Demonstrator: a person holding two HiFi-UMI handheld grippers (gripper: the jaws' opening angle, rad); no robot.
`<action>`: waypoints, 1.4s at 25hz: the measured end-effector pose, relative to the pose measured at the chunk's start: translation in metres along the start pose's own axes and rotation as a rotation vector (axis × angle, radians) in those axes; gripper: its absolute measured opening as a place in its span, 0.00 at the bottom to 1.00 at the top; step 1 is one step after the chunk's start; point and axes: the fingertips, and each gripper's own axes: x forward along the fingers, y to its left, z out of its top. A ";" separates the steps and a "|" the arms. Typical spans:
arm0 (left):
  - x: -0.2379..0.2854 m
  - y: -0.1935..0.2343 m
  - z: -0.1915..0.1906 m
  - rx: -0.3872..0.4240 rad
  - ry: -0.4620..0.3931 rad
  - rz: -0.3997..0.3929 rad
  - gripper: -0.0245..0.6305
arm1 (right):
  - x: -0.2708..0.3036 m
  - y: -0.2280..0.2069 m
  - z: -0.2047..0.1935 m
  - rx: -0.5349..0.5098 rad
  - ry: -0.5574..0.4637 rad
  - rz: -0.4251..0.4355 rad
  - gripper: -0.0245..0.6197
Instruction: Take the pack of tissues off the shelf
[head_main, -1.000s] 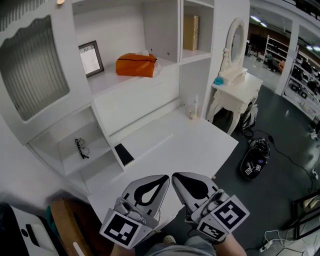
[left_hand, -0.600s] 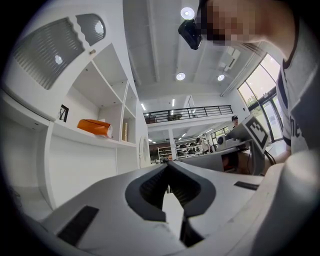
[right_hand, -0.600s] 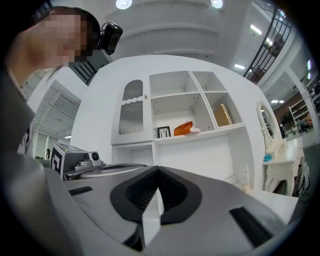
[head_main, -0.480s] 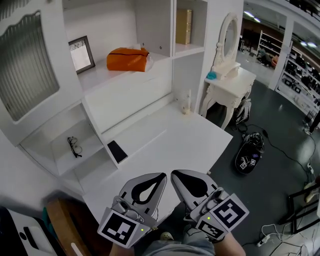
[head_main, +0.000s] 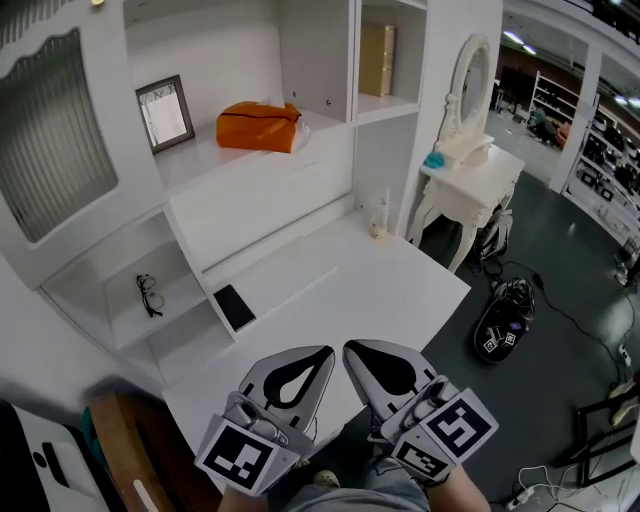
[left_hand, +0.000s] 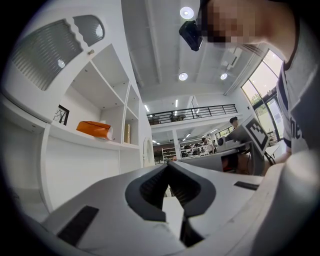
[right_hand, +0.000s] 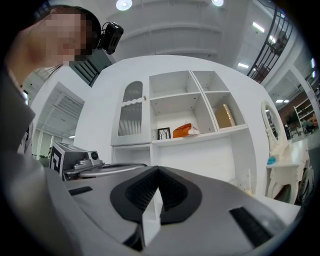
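Head view: both grippers sit low in the picture, side by side and close to the person. The left gripper (head_main: 322, 358) and the right gripper (head_main: 356, 355) each have their jaws brought together with nothing between them. Ahead of them lies a white desk (head_main: 350, 285). The orange pack of tissues (head_main: 257, 127) lies on the shelf (head_main: 200, 165) above the desk, well apart from both grippers. A picture frame (head_main: 165, 112) leans just to its left. A lower cubby at the left holds a pair of glasses (head_main: 150, 295), and a dark phone (head_main: 235, 306) lies on the step beside it. A tan box (head_main: 377, 60) stands in the upper right cubby. A white dressing table (head_main: 470, 165) with an oval mirror stands to the right.

Left gripper view: the left gripper (left_hand: 167, 166) is closed on nothing, its tips meeting. The pack of tissues (left_hand: 94, 129) shows up on the shelf at the left, far beyond the jaws.

Right gripper view: the right gripper (right_hand: 158, 171) is likewise closed and empty. The pack of tissues (right_hand: 184, 130) lies in the middle cubby beside the picture frame (right_hand: 164, 133).
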 end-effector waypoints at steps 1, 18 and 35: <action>0.003 0.001 0.001 0.001 -0.001 0.007 0.07 | 0.000 -0.003 0.001 0.001 -0.001 0.006 0.06; 0.048 0.017 0.008 0.002 0.008 0.167 0.07 | 0.018 -0.052 0.012 0.016 0.012 0.161 0.06; 0.101 0.027 0.001 -0.001 0.035 0.295 0.07 | 0.031 -0.106 0.011 0.034 0.030 0.291 0.06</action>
